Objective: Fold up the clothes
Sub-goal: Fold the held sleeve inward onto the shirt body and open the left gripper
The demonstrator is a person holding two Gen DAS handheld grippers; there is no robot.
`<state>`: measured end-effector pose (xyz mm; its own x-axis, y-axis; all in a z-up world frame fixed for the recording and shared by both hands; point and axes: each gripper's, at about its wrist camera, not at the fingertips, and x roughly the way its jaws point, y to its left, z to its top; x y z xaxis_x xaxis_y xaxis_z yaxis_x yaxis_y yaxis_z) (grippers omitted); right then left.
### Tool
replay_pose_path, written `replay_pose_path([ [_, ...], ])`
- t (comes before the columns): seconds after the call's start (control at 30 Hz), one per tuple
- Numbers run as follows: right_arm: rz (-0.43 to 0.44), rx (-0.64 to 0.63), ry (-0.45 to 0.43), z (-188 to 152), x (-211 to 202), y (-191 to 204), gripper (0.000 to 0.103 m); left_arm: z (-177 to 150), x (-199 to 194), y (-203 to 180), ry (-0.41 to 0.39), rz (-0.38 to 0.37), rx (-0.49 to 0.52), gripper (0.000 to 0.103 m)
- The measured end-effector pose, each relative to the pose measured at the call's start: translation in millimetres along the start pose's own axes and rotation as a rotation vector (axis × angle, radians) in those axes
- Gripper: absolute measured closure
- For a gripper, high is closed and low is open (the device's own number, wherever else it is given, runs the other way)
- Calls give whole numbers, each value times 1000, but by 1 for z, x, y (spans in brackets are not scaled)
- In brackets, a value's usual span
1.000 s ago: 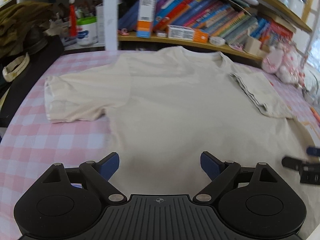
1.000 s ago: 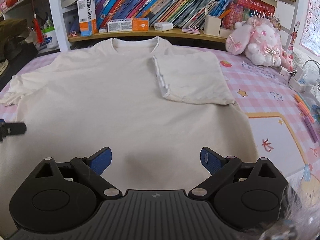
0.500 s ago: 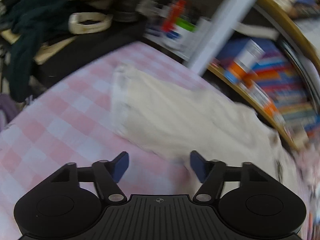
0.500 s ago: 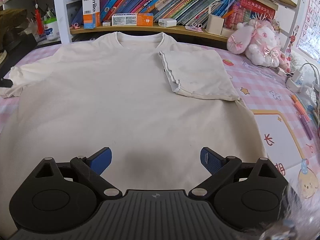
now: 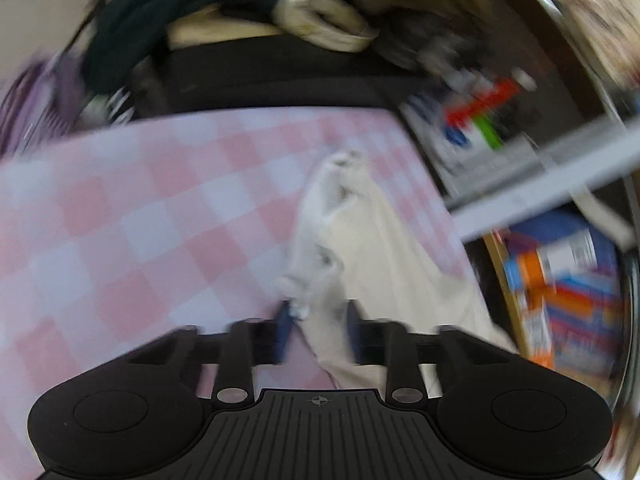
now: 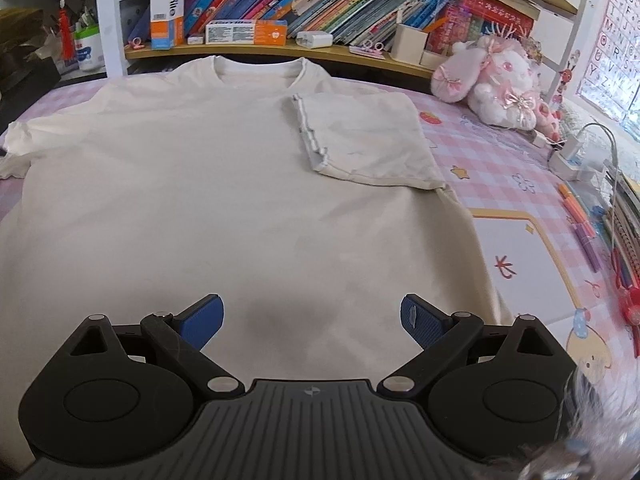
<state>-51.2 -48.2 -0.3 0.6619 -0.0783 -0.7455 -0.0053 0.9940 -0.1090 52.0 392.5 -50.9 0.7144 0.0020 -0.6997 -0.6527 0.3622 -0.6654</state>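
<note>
Left gripper (image 5: 316, 332): jaws just closed, blue pads pinched on the sleeve edge (image 5: 320, 280), pointing toward 12 o'clock.
Right gripper (image 6: 311, 320): jaws spread wide, nothing between the pads, tilted downward.

One cream T-shirt (image 6: 192, 184) lies spread on the pink checked counter (image 6: 496, 152). It has two sleeves: one (image 6: 360, 140) folded in over the shirt's body, one (image 6: 16, 140) stretched out past its far side. Two hand-held grippers show: the left hand-held gripper (image 5: 318, 330), two blue pads pinching the outstretched sleeve, and the right hand-held gripper (image 6: 312, 318), two blue pads spread apart above the shirt's hem. Beyond the shirt's folded-sleeve side sits one pink plush rabbit (image 6: 496, 80). Behind the shirt's collar, the shelf (image 6: 240, 50) carries two orange-and-white boxes, one upright (image 6: 168, 12), one flat (image 6: 246, 32).
</note>
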Motion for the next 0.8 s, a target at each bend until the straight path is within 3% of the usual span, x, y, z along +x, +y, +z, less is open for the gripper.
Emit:
replay_pose_path([
  [0.1,-7,30,-29,4,0,-16,7,0,0,2,-19,2,-65,98],
  [0.2,0,63,-29,5,3,-31,7,-9,-7,-25,-56,-27,57,98],
  [0.3,14,86,-24,5,6,-45,7,-35,-14,-75,-55,-73,354,98],
  [0.43,29,122,-14,6,14,-61,7,-112,-26,-146,-29,-180,921,97],
  [0.53,43,127,-6,6,17,-69,7,-193,-20,-158,75,-191,1394,90],
  [0.57,46,129,-3,5,18,-71,7,-210,-15,-153,106,-162,1478,87],
  [0.67,53,134,8,4,20,-77,7,-249,3,-135,186,-47,1651,80],
  [0.73,55,137,15,2,22,-81,7,-250,2,-127,177,-22,1613,65],
  [0.8,55,144,27,0,24,-85,7,-233,-7,-122,148,-50,1487,53],
])
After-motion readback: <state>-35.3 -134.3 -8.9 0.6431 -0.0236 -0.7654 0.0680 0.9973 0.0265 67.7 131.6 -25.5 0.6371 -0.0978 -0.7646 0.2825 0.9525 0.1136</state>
